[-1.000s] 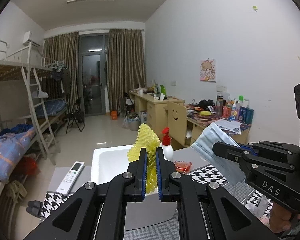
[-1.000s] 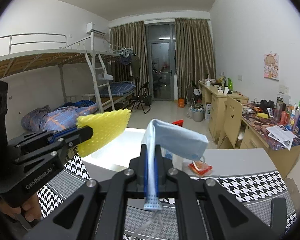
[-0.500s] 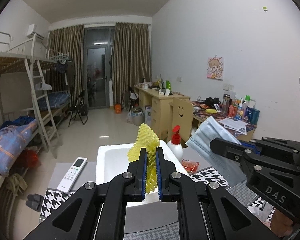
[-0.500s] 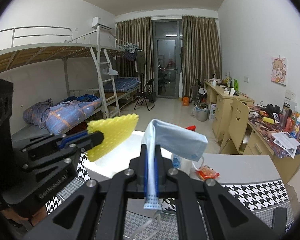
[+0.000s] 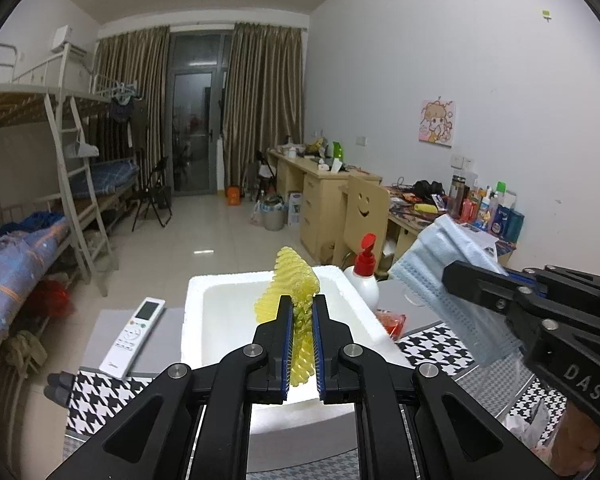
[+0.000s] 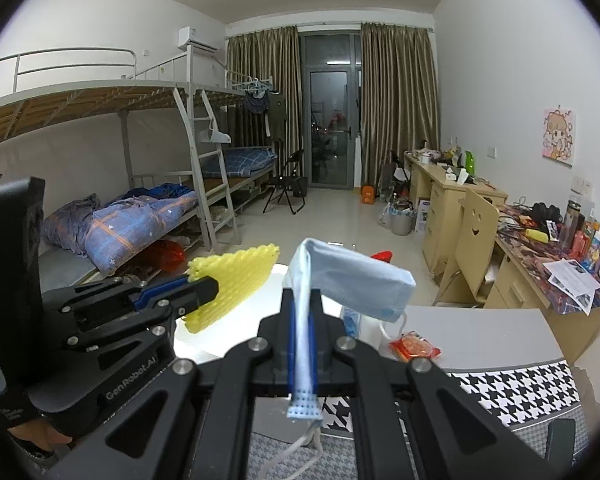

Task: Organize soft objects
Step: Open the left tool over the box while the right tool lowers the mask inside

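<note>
My left gripper (image 5: 302, 308) is shut on a yellow ridged sponge (image 5: 296, 280), held upright over the near side of a white foam box (image 5: 194, 304). In the right wrist view that sponge (image 6: 236, 284) sticks out of the left gripper (image 6: 204, 290) at the left. My right gripper (image 6: 302, 312) is shut on a folded light-blue face mask (image 6: 356, 284) whose ear loops dangle below the fingers. From the left wrist view, the mask (image 5: 444, 272) and the right gripper (image 5: 460, 276) hover to the right of the box.
A white remote (image 5: 134, 336) lies left of the box. A red-capped pump bottle (image 5: 366, 276) and a red snack packet (image 6: 414, 348) sit to its right. A houndstooth cloth (image 6: 516, 392) covers the near table. A bunk bed (image 6: 140, 216) and desks (image 6: 452, 196) line the room.
Both grippers have drifted forward toward the white foam box with their loads, and the left one has dipped slightly. Both grips look unchanged.
</note>
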### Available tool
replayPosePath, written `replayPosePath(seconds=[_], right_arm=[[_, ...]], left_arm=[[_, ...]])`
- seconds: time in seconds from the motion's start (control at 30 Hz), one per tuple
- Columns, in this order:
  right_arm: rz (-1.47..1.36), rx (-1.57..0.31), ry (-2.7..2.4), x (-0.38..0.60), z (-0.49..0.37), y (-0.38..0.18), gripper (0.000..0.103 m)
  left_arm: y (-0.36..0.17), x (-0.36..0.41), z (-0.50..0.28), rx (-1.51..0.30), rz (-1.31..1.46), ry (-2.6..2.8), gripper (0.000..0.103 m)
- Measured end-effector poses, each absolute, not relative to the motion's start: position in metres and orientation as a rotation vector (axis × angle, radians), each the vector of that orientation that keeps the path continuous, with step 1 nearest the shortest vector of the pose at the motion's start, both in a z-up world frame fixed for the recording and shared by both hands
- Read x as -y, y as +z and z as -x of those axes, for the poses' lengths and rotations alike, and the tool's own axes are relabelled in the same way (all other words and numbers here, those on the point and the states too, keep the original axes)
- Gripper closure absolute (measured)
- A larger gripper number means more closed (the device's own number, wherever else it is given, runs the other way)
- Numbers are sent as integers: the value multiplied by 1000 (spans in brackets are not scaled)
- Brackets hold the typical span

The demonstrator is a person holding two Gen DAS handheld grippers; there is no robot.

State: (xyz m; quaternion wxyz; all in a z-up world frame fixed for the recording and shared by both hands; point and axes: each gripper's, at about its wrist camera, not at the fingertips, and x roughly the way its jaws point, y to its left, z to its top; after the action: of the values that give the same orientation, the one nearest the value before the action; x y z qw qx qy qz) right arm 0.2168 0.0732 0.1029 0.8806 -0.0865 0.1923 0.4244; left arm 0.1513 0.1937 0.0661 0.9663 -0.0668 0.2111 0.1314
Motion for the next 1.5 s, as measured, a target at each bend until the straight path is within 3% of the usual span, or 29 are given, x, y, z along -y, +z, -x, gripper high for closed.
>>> replayPosePath(seconds=[0.07, 0.13, 0.2, 0.5, 0.63, 0.7, 1.5], right_arm=[[181, -405, 879, -75, -218, 103, 95], [182, -407, 877, -76, -220, 103, 95], [184, -406, 876, -77, -220, 103, 95], [189, -405, 876, -82, -223, 105, 95], [198, -405, 885, -89, -221, 105, 95], [199, -412, 895, -93, -221, 104, 95], [264, -494, 953, -144, -231, 88, 95]], left_arm=[[62, -199, -156, -450, 144, 271, 90], [59, -204, -158, -462, 150, 281, 72], [59, -206, -157, -457, 155, 299, 40], [65, -220, -141, -417, 171, 364, 9], [66, -224, -132, -406, 165, 393, 7], [66, -226, -129, -404, 160, 403, 1], [55, -252, -95, -387, 179, 496, 1]])
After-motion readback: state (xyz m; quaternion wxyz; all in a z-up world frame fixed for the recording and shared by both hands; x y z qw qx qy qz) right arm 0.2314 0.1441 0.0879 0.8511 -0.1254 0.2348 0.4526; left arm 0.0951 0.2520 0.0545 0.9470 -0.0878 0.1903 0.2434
